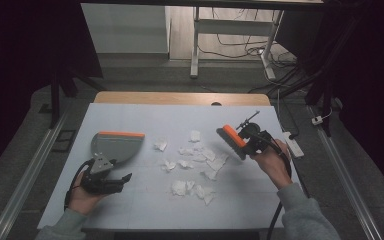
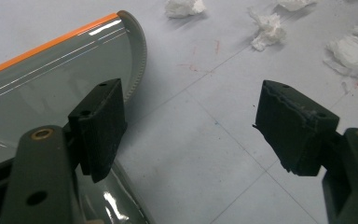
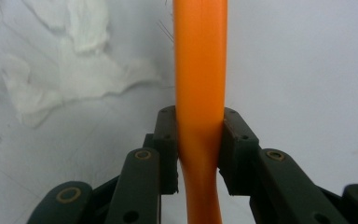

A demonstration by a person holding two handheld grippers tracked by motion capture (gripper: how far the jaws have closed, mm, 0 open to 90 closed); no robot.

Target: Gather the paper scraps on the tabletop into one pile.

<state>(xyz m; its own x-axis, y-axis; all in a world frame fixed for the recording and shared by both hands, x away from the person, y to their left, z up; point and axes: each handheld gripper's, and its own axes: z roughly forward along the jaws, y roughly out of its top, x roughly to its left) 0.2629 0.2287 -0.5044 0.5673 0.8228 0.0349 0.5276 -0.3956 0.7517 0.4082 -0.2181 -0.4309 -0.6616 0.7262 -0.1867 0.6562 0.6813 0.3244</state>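
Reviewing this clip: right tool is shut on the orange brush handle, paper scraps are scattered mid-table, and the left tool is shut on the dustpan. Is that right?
Not quite. The left tool is open: the left gripper view shows its jaws spread wide with bare table between them, the dustpan beside one jaw. The rest stands: the right tool is shut on the orange brush handle, and paper scraps lie mid-table.

One grey dustpan [image 1: 115, 146] with an orange edge lies at 9 o'clock on the table [image 1: 145, 112]. One orange brush [image 1: 232, 140] sits at 3 o'clock. Roughly fourteen white paper scraps [image 1: 195, 160] are scattered centrally; two grippers are present.
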